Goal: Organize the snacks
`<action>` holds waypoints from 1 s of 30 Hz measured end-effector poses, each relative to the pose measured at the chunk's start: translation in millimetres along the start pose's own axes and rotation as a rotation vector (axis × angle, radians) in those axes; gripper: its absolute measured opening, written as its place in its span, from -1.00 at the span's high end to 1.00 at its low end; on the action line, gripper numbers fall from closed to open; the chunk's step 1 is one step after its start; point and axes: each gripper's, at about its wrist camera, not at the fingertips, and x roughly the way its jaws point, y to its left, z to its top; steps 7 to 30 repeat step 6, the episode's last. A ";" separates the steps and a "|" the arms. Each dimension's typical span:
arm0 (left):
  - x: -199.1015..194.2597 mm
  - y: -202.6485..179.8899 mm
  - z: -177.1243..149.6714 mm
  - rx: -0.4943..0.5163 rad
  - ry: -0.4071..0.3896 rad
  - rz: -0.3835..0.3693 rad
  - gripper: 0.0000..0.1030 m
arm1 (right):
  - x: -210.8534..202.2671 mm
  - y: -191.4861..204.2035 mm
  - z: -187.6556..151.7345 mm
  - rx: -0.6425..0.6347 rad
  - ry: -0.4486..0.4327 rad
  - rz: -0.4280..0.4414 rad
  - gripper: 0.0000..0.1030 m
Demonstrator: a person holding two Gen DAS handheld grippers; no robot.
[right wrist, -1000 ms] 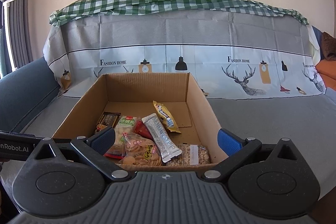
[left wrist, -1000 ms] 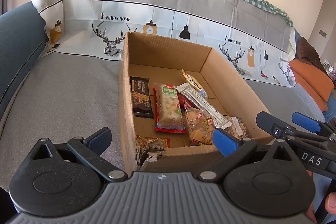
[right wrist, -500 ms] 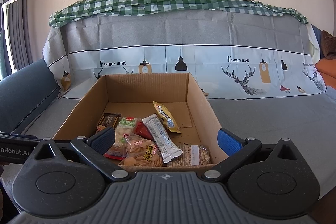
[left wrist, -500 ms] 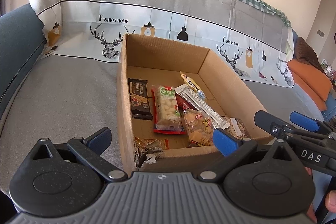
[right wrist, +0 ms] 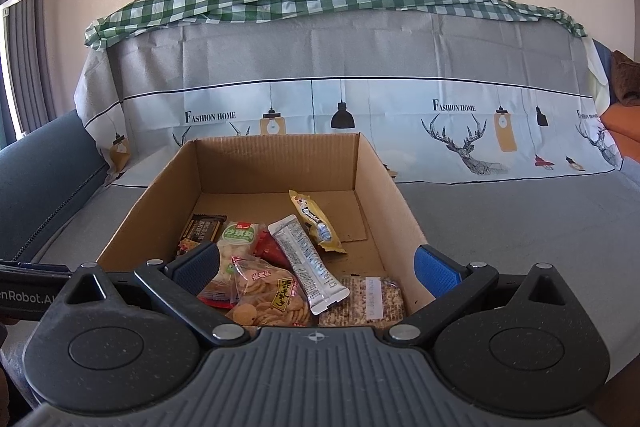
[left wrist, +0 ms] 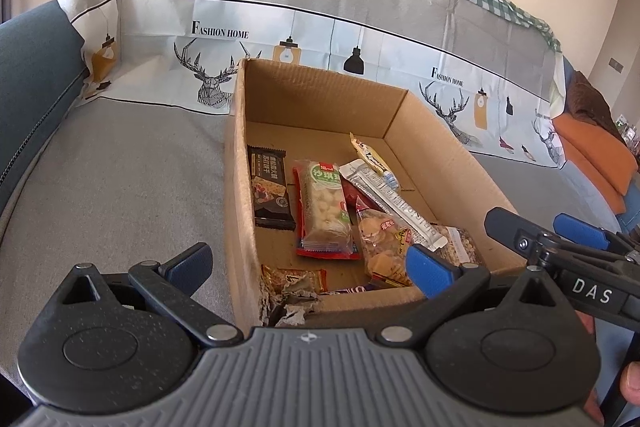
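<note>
left tool (left wrist: 308, 265): spread, empty | right tool (right wrist: 316, 265): spread, empty | open brown cardboard box (right wrist: 276, 155) of snack packets: just ahead, below both

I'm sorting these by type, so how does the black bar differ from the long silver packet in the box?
The black bar is dark, short and wide; the silver packet is pale, long and narrow. The bar lies alone by the box's left wall; the packet lies slanted over other snacks. Both are sealed and lie in the cardboard box.
</note>
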 end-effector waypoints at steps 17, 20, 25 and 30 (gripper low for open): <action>3.5 -5.4 -0.4 0.032 -0.009 0.000 -0.99 | 5.8 -2.2 2.6 -0.001 -0.008 -0.008 -0.99; 3.5 -5.4 -0.4 0.032 -0.009 0.000 -0.99 | 5.8 -2.2 2.6 -0.001 -0.008 -0.008 -0.99; 3.5 -5.4 -0.4 0.032 -0.009 0.000 -0.99 | 5.8 -2.2 2.6 -0.001 -0.008 -0.008 -0.99; 3.5 -5.4 -0.4 0.032 -0.009 0.000 -0.99 | 5.8 -2.2 2.6 -0.001 -0.008 -0.008 -0.99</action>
